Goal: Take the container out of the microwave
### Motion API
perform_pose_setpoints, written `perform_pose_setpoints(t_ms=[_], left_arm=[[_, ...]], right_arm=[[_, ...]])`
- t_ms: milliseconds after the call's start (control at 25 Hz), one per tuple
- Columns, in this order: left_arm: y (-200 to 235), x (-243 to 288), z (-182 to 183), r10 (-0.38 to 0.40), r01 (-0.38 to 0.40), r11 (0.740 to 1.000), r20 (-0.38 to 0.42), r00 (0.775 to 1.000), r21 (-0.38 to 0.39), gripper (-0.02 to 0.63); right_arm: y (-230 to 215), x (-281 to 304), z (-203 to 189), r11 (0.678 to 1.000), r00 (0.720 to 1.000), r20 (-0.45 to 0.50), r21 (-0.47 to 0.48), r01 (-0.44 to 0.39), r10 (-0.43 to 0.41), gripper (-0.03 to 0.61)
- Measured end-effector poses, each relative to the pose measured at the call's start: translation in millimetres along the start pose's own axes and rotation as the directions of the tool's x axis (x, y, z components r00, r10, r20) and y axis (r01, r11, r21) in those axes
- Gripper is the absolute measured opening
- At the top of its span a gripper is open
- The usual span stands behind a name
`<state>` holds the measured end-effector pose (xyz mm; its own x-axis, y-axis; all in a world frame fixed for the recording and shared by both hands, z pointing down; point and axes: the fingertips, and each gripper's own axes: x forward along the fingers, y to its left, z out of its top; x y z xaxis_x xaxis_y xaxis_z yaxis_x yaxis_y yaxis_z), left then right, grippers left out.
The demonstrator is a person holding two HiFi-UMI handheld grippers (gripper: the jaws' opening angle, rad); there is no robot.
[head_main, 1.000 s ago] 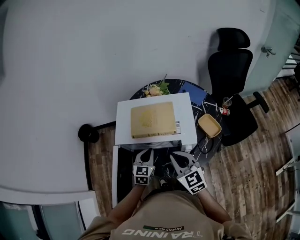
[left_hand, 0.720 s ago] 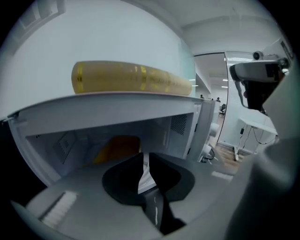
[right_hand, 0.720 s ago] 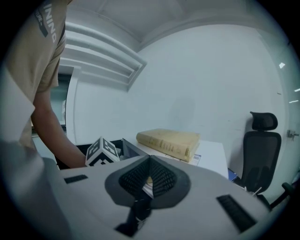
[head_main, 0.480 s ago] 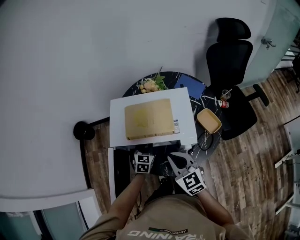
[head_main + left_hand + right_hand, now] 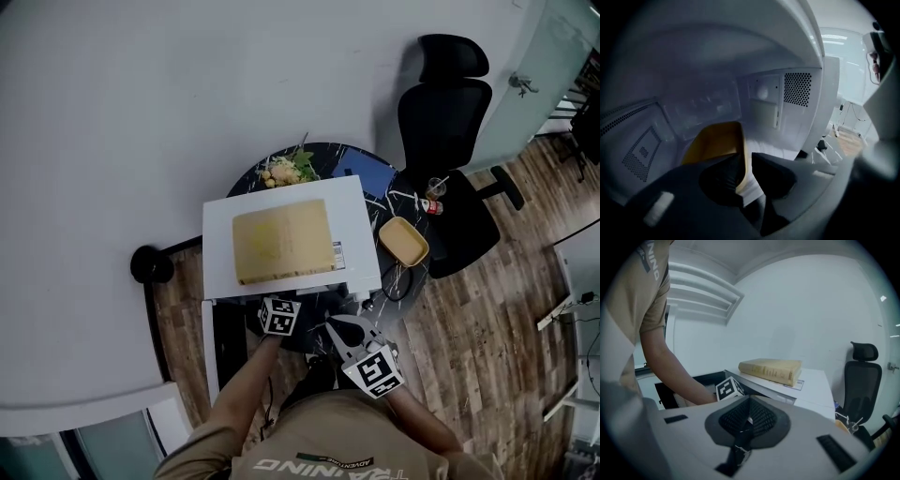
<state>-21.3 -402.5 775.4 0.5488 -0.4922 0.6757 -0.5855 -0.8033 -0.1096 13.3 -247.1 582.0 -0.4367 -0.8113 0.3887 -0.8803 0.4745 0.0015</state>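
Head view: high up, looking down on the microwave [image 5: 361, 217].
Left gripper view: inside it, close.
Right gripper view: just outside it.

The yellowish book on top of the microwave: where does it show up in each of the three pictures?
Head view: book at centre, flat on the white microwave.
Left gripper view: not in it; this looks inside the microwave.
Right gripper view: book at centre, on the microwave's top.
Shared landmark: the microwave.

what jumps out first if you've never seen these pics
The left claw reaches inside the white microwave, closed on the rim of a yellow plastic container. A thick tan book lies on the microwave's top, and the right claw hangs shut outside it.
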Motion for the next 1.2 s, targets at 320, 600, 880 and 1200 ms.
perform_pose_setpoints(t_ms=[320, 600, 880, 1200], left_arm=[[3.2, 8.9, 1.0, 0.038, -0.032, 0.997, -0.083, 0.996, 0.076, 0.054], [3.3, 6.7, 1.6, 0.047, -0.041, 0.996, -0.079, 0.996, 0.081, 0.029], [-7.2, -11.0, 5.9, 0.029, -0.025, 0.996, -0.045, 0.999, 0.088, 0.025], [-23.8, -52.6, 6.1, 0.020, -0.020, 0.994, 0.001, 1.000, 0.104, 0.023]], right_arm=[[-6.0, -5.2, -3.7, 0.999, 1.000, 0.008, 0.037, 0.006, -0.006, 0.008], [-12.6, -6.5, -5.0, 0.999, 1.000, 0.012, 0.045, 0.005, -0.005, 0.008], [-6.3, -0.7, -3.5, 0.999, 0.999, 0.015, 0.029, -0.030, 0.030, 0.008], [1.7, 9.6, 4.3, 0.997, 0.997, 0.029, 0.005, -0.078, 0.078, 0.008]])
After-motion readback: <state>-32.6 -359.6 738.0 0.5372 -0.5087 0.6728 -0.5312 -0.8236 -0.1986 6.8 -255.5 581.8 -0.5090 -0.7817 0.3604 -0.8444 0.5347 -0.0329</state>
